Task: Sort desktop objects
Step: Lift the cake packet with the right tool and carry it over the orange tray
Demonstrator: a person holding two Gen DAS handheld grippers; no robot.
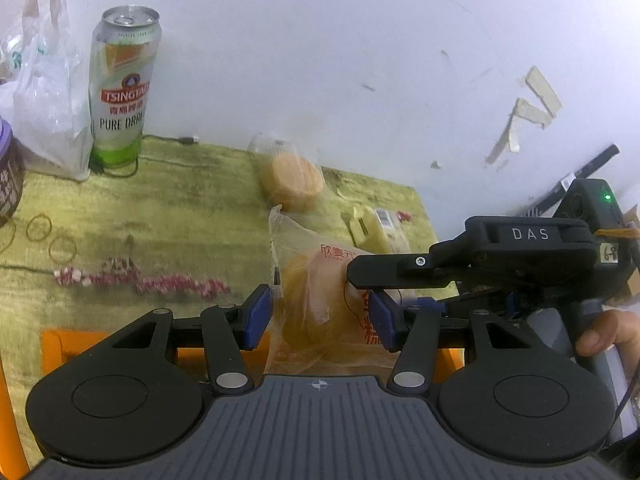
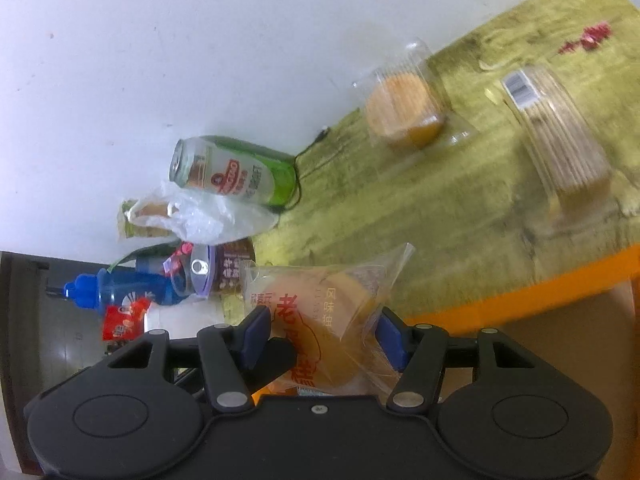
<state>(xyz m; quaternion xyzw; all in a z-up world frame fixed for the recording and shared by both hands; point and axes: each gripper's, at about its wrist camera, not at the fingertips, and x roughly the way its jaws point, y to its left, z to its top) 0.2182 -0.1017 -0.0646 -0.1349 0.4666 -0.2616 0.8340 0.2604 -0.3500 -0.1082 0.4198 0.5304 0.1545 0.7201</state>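
A bagged sponge cake (image 1: 316, 300) with red Chinese print sits between the blue pads of my left gripper (image 1: 320, 316), whose jaws stand apart beside the bag. My right gripper (image 2: 322, 334) is shut on the same cake bag (image 2: 320, 320) from the right; its black body (image 1: 480, 256) shows in the left wrist view. A second cake in clear wrap (image 1: 294, 180) lies near the wall, and shows in the right wrist view (image 2: 404, 112). A clear pack of wafers (image 2: 560, 136) lies beyond.
A Tsingtao beer can (image 1: 120, 84) stands by the wall with a white plastic bag (image 1: 44, 92) at its left. Rubber bands (image 1: 40, 228) and a red bead string (image 1: 140, 280) lie on the green cloth. The orange table edge (image 2: 520, 296) runs below. Bottles and snacks (image 2: 132, 292) crowd the far end.
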